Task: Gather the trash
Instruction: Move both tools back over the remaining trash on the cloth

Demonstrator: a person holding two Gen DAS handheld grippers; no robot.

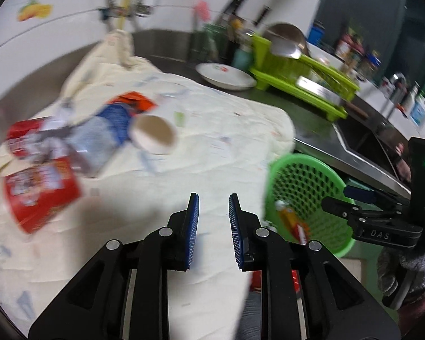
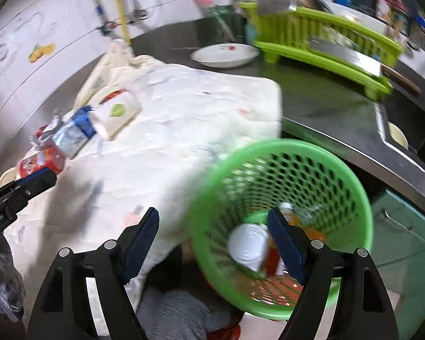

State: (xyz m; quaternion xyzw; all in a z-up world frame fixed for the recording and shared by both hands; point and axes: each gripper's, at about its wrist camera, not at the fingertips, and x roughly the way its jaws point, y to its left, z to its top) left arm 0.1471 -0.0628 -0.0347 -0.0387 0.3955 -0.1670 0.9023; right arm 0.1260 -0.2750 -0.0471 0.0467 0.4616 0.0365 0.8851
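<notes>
Trash lies on a white cloth on the counter: a red snack can, a crumpled clear and blue wrapper, an orange packet and a paper cup on its side. The pile also shows in the right wrist view. A green mesh basket sits off the cloth's right edge, holding a white cup and orange wrappers. My left gripper is open and empty above the cloth. My right gripper is wide open and empty over the basket's near rim.
A white plate and a lime dish rack with a metal bowl and a cleaver stand behind the cloth. A steel sink is at the right. Bottles line the back wall. A green cabinet is below the counter.
</notes>
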